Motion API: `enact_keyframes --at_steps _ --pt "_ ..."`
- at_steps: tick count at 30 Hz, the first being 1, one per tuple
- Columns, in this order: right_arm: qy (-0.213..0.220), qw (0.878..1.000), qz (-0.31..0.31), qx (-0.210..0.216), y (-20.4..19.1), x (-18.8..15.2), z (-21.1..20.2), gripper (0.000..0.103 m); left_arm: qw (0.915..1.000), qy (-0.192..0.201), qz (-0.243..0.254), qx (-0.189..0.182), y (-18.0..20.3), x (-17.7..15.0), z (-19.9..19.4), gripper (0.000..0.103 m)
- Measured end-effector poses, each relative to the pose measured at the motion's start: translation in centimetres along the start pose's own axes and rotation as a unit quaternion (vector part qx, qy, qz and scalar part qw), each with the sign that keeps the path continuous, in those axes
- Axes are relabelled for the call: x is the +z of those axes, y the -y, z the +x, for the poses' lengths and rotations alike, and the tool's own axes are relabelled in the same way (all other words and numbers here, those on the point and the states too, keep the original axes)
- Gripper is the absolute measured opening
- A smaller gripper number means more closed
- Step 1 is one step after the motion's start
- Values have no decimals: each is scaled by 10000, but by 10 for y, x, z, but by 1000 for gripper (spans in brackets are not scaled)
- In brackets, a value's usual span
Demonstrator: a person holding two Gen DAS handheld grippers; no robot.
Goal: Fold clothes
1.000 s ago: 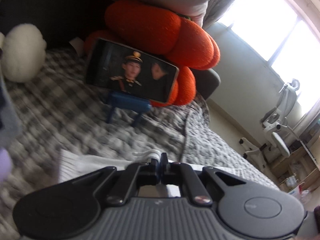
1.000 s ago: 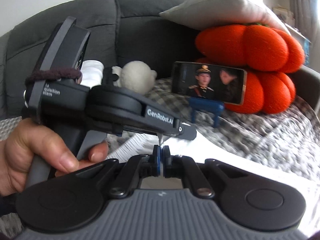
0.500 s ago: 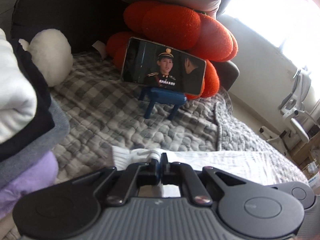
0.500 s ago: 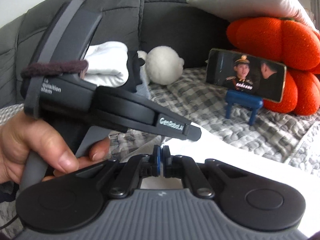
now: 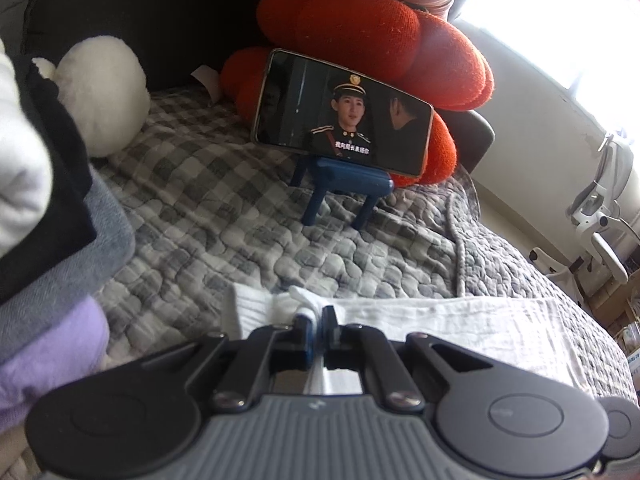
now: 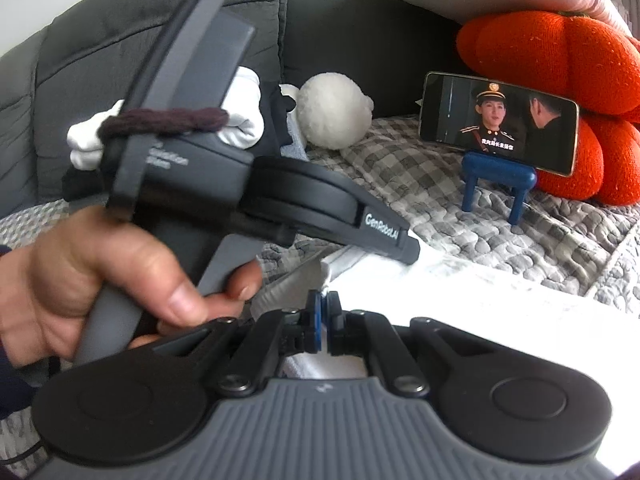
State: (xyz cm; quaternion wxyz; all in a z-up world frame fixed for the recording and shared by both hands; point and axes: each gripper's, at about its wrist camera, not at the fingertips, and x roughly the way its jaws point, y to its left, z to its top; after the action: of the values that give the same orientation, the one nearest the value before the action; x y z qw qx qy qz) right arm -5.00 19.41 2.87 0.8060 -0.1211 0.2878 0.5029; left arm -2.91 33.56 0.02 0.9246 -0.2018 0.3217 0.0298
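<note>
On my left wrist view, the left gripper (image 5: 318,322) is clamped on a bunched edge of the white garment (image 5: 460,324), which lies on the checked quilt (image 5: 224,216); a second ago this view was tilted and blurred, and now it has levelled with the stack of folded clothes (image 5: 52,248) filling the left edge, so I judge the fold is being carried down onto the bed. On my right wrist view, the right gripper (image 6: 323,316) is pinched on the same cloth's edge, and the left hand (image 6: 108,276) has sunk closer beside it.
</note>
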Motion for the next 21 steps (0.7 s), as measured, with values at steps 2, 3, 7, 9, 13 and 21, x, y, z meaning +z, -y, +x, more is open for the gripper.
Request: enact_keyframes --at_steps 2,3,7,9,13,21 --pt "21 10000 53 17 1 1 -1 4 10000 33 73 44 1 1 1 3" --pt "35 10000 56 23 1 1 -2 4 9999 62 116 76 2 2 0 3" --pt "40 10000 8 52 -1 0 -3 4 9992 210 292 186 5 5 -2 3" --pt "22 10000 -20 9 -1 -1 -2 4 9992 240 285 153 3 6 -3 3" --pt "-7 10000 -26 -65 1 -1 2 4 9989 113 350 290 4 6 4 3" --pt "-341 9964 86 773 3 -4 0 11 9984 166 234 485 -2 6 -6 3"
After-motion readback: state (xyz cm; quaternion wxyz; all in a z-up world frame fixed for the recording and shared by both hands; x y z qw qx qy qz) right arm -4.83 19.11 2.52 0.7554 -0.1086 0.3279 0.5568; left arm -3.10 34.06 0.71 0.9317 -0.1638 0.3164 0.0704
